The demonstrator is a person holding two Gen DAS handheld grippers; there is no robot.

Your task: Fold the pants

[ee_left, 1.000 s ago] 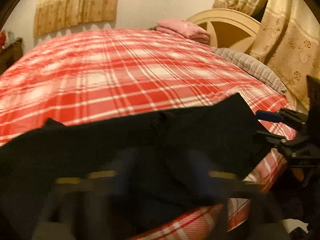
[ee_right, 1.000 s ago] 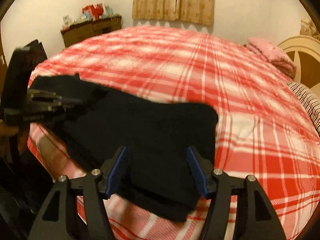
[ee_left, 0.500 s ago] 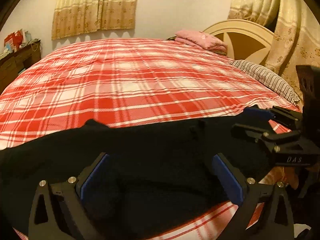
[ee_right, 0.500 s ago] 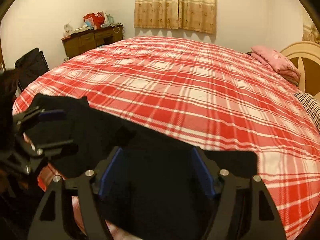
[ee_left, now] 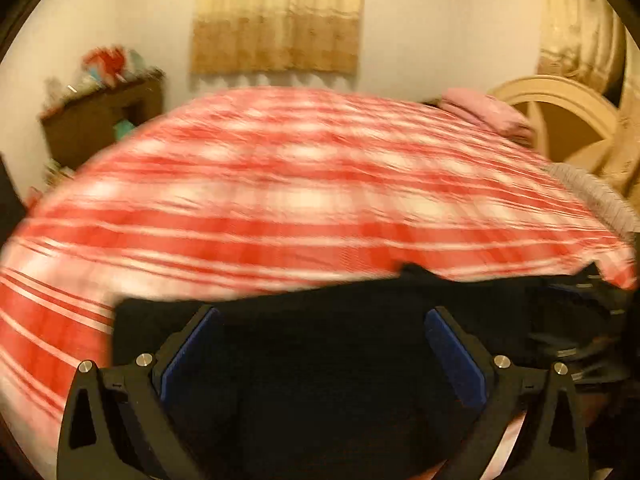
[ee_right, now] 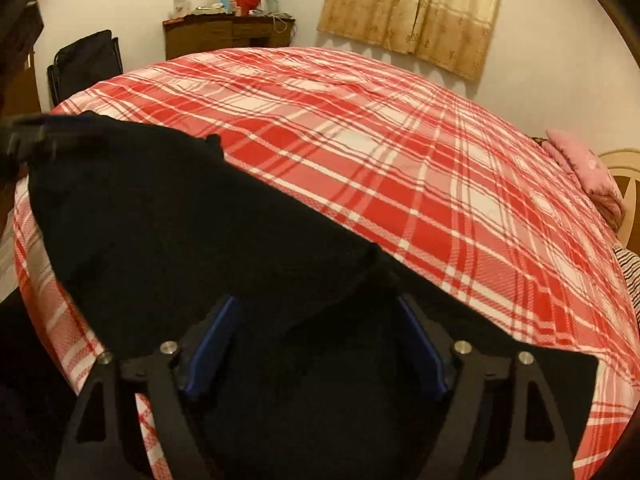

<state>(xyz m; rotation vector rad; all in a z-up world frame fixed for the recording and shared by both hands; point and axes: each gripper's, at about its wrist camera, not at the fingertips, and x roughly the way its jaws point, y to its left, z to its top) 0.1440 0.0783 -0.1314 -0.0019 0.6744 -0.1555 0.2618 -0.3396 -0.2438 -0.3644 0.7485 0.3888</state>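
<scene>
The black pants [ee_left: 328,344] lie along the near edge of the bed with the red plaid cover [ee_left: 304,200]. In the left wrist view, which is blurred, my left gripper [ee_left: 320,320] is open with its blue pads wide apart over the dark cloth. In the right wrist view the pants [ee_right: 168,216] spread from the near left to the near right, with a fold of cloth over the fingertips. My right gripper [ee_right: 320,304] is open, its blue pads [ee_right: 212,344] on either side of the cloth. The left gripper [ee_right: 28,140] shows blurred at the far left.
A pink pillow [ee_left: 488,112] and a cream headboard [ee_left: 568,120] are at the bed's far right. A wooden dresser [ee_right: 228,36] with clutter stands against the wall, with a dark chair [ee_right: 86,64] beside it. Curtains [ee_right: 416,8] hang behind.
Both grippers have moved nearer over the pants. The left view has swung left and is blurred. A fold of cloth now lies over the right gripper's fingertips.
</scene>
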